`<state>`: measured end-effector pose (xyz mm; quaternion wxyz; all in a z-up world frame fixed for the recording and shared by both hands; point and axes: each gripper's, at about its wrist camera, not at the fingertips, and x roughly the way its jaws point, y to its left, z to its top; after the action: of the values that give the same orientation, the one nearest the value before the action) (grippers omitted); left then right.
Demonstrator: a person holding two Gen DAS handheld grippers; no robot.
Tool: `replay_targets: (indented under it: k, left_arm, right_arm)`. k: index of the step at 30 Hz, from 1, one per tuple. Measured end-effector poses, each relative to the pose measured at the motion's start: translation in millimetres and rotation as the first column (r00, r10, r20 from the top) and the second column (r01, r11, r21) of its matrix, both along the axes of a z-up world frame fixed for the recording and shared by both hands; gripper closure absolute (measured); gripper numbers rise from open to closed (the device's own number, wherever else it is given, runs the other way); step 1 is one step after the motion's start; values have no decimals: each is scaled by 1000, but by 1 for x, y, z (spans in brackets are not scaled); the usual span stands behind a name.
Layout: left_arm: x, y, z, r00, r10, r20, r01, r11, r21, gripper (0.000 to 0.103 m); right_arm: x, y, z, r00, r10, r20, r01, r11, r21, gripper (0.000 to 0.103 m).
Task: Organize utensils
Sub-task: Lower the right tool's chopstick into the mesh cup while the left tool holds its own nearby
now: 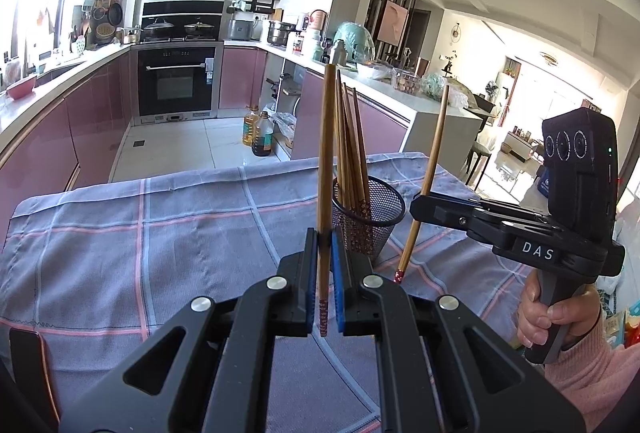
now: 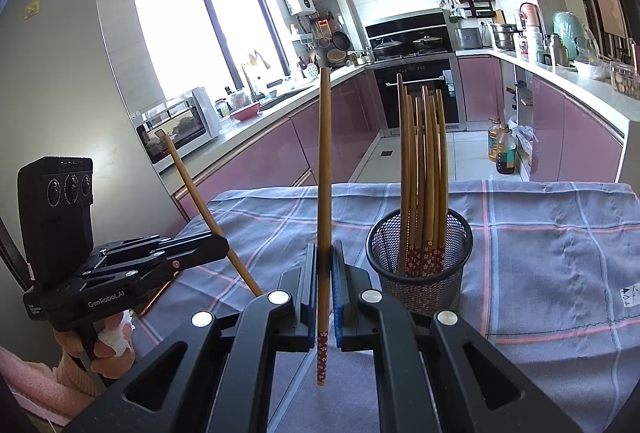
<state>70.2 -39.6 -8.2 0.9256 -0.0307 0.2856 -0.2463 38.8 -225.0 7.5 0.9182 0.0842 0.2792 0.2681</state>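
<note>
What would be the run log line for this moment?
left gripper: shut on chopstick | right gripper: shut on second chopstick | mesh cup: holds chopsticks

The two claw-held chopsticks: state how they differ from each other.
The left claw grips the left chopstick near its patterned end; the right claw grips the right chopstick higher up its shaft. Seen from the left wrist, the left chopstick stands upright and the right chopstick leans. Both are brown, with red patterned tips pointing down.

Checked cloth [image 2: 540, 273] under mesh cup [image 2: 420, 285].
</note>
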Motion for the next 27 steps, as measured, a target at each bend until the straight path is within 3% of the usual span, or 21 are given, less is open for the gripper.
replay_targets:
  k: [27]
  left_arm:
    - [-2, -5, 13, 998, -26, 49, 26, 1000, -3, 95]
  right_arm:
    - [-2, -11, 21, 998, -35, 61, 36, 999, -13, 97]
